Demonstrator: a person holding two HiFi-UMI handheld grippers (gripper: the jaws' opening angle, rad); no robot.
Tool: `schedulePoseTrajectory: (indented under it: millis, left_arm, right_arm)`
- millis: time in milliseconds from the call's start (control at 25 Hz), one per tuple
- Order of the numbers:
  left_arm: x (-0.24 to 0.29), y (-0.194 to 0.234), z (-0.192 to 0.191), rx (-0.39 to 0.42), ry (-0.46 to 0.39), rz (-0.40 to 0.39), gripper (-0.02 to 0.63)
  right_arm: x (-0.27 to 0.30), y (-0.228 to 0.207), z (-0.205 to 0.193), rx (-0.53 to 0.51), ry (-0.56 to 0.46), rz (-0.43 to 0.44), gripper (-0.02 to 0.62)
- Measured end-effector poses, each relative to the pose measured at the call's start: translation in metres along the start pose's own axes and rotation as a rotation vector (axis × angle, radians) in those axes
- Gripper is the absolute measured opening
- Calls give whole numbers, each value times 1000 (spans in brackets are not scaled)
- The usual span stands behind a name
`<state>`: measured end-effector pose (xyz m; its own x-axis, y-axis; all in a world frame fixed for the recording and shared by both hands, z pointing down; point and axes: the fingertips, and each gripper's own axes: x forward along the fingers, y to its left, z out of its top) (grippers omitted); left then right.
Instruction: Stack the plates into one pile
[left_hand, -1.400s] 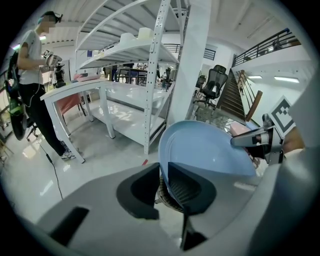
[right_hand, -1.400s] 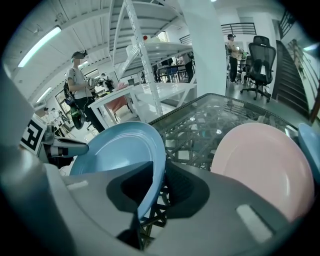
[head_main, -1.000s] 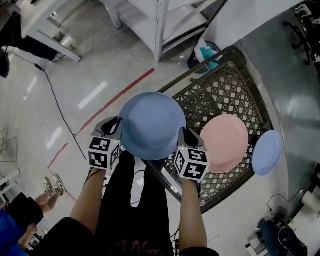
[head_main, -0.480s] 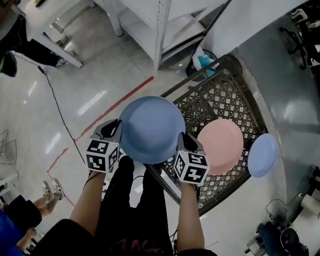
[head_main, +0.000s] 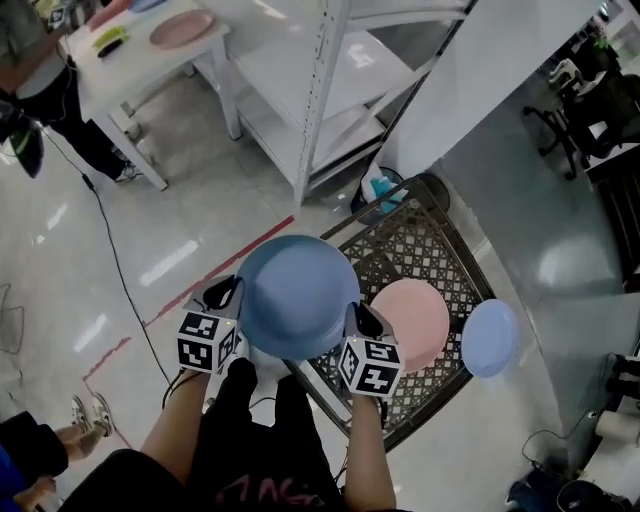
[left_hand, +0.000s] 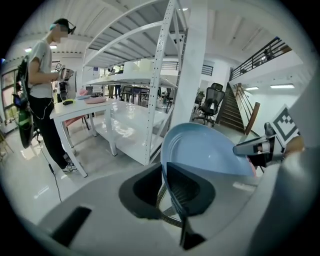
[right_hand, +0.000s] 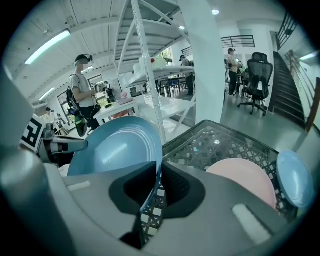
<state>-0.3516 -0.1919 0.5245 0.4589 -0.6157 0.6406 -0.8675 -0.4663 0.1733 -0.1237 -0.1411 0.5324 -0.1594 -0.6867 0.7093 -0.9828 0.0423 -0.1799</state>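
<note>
A large blue plate hangs in the air between my two grippers, above the near left corner of a dark lattice basket. My left gripper is shut on its left rim and my right gripper is shut on its right rim. In the left gripper view the blue plate runs edge-on between the jaws; in the right gripper view the plate's rim does the same. A pink plate lies in the basket. A smaller blue plate sits on the basket's right rim.
A white metal shelf rack stands beyond the basket. A white table at the far left carries a pink plate; a person stands beside it. A black cable and red tape line cross the floor.
The view has tilted up, showing the table and more of the rack. The blue plate stays held between both grippers. The basket and its plates now appear lower and closer in.
</note>
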Motion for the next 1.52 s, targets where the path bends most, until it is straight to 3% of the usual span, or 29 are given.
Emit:
schedulePoseTrajectory:
  millis: [200, 520, 880, 1080, 1520]
  left_arm:
    - [-14, -1, 22, 15, -65, 1, 28]
    - [-28, 3, 20, 1, -73, -10, 26]
    - [-46, 38, 18, -16, -99, -45, 25]
    - [-60, 53, 24, 5, -132, -56, 25]
    - [-91, 33, 101, 87, -299, -58, 21]
  right_arm:
    - [-14, 5, 20, -15, -58, -5, 41]
    - [-25, 17, 18, -22, -46, -21, 41]
    - [-24, 58, 20, -30, -48, -68, 40]
    - [-31, 80, 26, -37, -103, -93, 40]
    - [-72, 74, 87, -47, -279, -76, 41]
